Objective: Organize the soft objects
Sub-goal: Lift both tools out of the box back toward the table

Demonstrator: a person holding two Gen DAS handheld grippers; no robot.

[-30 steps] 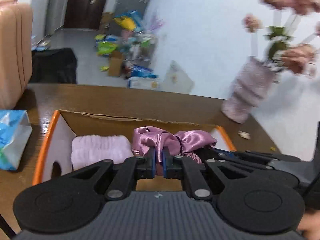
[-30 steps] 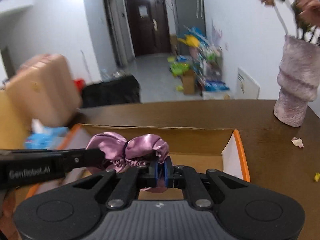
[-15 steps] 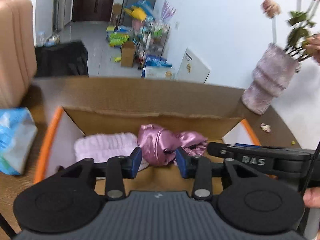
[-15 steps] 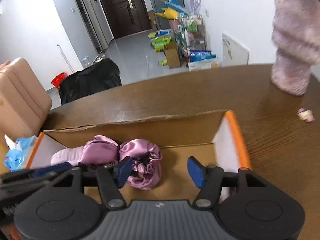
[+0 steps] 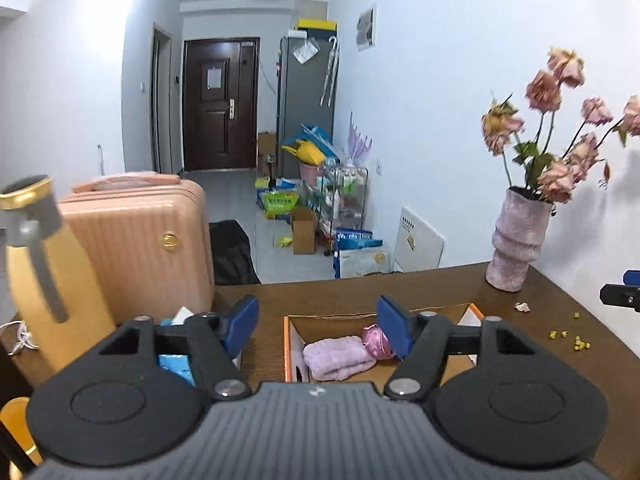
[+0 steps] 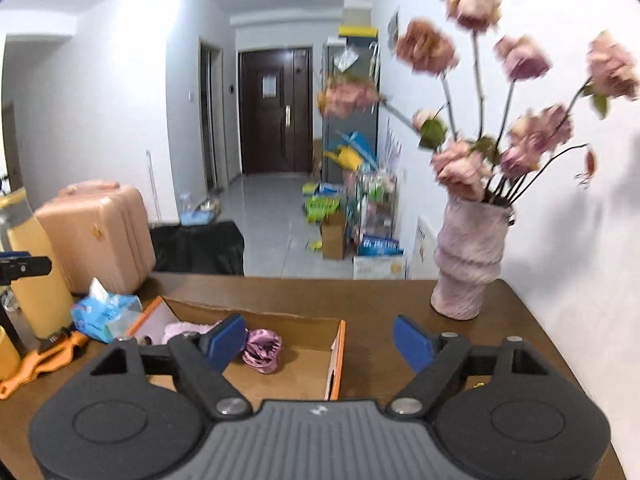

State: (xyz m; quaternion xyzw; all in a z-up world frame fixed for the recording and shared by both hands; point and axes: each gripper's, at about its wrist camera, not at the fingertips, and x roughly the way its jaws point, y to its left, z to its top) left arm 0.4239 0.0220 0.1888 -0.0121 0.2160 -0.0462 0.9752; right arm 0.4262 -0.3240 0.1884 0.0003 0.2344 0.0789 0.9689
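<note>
Brown wooden tabletop [image 6: 392, 304] against a white wall, with a hallway and a dark door behind it; that is the setting.

Left tool [image 5: 316, 326]: jaws stand well apart, having just been opening, with nothing between the blue pads. It sits above and back from the work, apart from everything on the tabletop.

Right tool [image 6: 320, 344]: jaws likewise wide, also just opened, and empty. It too is clear of all contents.

Cardboard box [image 6: 338, 350] with orange edges lies directly ahead of both tools, open at the top. Inside, at its left end, rests a folded pale pink towel [image 5: 336, 356]. Touching it on the right lies a shiny purple satin piece [image 6: 262, 348], bunched up; what kind of item it is I cannot tell for certain. The right half of the box floor is bare cardboard.

Outside the box: a blue tissue pack [image 6: 106, 314] just beside its left wall, an orange object [image 6: 40, 360] near it, a yellow flask [image 6: 36, 276] further left, and a pink vase [image 6: 468, 256] of faded flowers well apart on the right. Small crumbs [image 5: 568, 338] dot the tabletop.

Assessment: two soft items are placed and released, so that step looks complete. The tissue pack may be the remaining candidate; no other loose soft item shows in either view.
</note>
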